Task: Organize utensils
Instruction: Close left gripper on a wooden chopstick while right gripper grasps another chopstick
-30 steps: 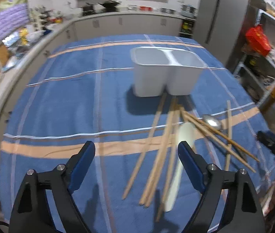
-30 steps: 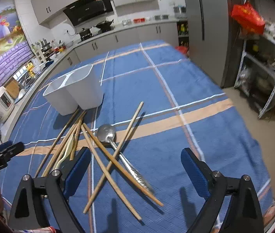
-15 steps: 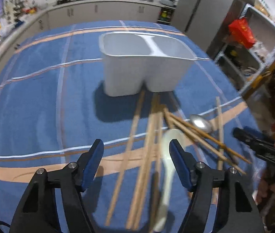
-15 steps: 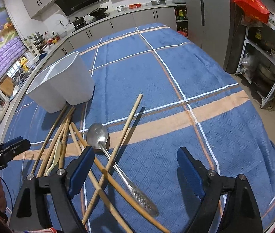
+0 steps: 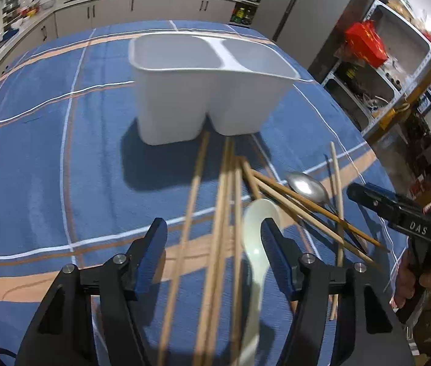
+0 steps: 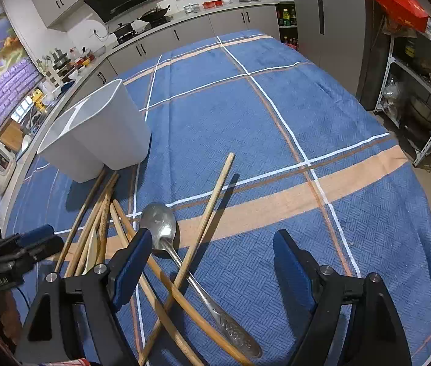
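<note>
We see the chopsticks (image 5: pixel 215 228) fanned on the blue plaid tablecloth (image 5: pixel 48 167) at six o'clock of the white two-compartment holder (image 5: pixel 203 91), a white ceramic spoon (image 5: pixel 256 244) among them and a metal spoon (image 6: pixel 166 238) at their three-o'clock side. "DAS" is printed on the right gripper (image 6: pixel 209 244) – other lettering on the rigs is too blurred to read. The left gripper (image 5: pixel 215 238) straddles several chopsticks and the white spoon, its jaws having just been closing yet not pressing on anything. The right gripper's jaws have also been narrowing, unclenched, with the metal spoon's handle and crossed chopsticks between them. Against a second ago, both grippers sit lower and nearer the utensils – the holder looms larger
</note>
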A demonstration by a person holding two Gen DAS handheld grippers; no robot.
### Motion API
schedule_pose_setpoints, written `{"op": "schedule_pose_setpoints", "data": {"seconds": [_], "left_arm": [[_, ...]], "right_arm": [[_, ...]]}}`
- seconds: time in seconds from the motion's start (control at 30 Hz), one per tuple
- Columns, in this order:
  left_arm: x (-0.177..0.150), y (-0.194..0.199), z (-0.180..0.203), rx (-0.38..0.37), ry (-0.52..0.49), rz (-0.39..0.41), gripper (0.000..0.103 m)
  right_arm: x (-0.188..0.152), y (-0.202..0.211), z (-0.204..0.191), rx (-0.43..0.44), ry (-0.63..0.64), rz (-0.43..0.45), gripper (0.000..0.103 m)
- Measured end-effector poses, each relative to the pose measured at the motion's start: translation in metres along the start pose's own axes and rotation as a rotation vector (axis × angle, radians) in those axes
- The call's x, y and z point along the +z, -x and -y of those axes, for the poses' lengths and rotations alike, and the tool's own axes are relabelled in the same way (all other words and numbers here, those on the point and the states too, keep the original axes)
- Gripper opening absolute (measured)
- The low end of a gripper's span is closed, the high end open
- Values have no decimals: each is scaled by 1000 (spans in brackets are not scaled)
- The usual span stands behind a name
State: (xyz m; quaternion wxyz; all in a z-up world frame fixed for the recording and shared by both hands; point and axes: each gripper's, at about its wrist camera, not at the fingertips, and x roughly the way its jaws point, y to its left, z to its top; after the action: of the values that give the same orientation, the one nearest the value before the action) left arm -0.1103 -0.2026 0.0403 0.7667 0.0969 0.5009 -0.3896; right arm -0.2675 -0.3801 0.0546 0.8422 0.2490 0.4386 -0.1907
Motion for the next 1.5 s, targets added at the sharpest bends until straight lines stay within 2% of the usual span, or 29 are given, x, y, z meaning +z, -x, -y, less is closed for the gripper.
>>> {"op": "schedule_pose_setpoints", "data": {"seconds": [0.07,0.23,0.37,0.53,0.67,0.77,0.9,0.97,1.03,1.1,1.17,1.3,1.5], "left_arm": [[3,-3,-7,18,10,2,62],[19,-20,-20,25,15,-19,41],[27,-35,-25,-4,24,-48,39],[31,-42,-16,5,-29,-47,39],[35,-48,-3,73,-91,-52,36],[39,-49,1,72,-87,-59,20],[43,-50,-1,85,-69,-65,16],[42,-50,0,98,-78,-66,6],[43,-49,-4,77,-66,-71,6],[42,-47,-9,60,-43,-70,5],[40,-45,-13,54,-25,-67,5],[32,-37,-15,62,-9,-57,5],[22,-5,-20,50,38,14,5]], "right_arm": [[1,-4,-3,-1,7,-7,85],[7,-14,-7,-17,15,-20,85],[12,-21,-10,-31,32,-36,83],[16,-32,-13,-66,51,-70,75],[23,-40,-16,-95,53,-89,67],[29,-46,-19,-123,61,-116,64],[36,-53,-25,-158,77,-144,64],[40,-55,-25,-173,74,-158,62],[43,-57,-24,-189,70,-162,52],[47,-57,-21,-197,58,-159,26],[49,-57,-17,-171,36,-159,12],[46,-51,-5,-77,-27,-156,8],[35,-19,-1,13,-57,-76,6]]}}
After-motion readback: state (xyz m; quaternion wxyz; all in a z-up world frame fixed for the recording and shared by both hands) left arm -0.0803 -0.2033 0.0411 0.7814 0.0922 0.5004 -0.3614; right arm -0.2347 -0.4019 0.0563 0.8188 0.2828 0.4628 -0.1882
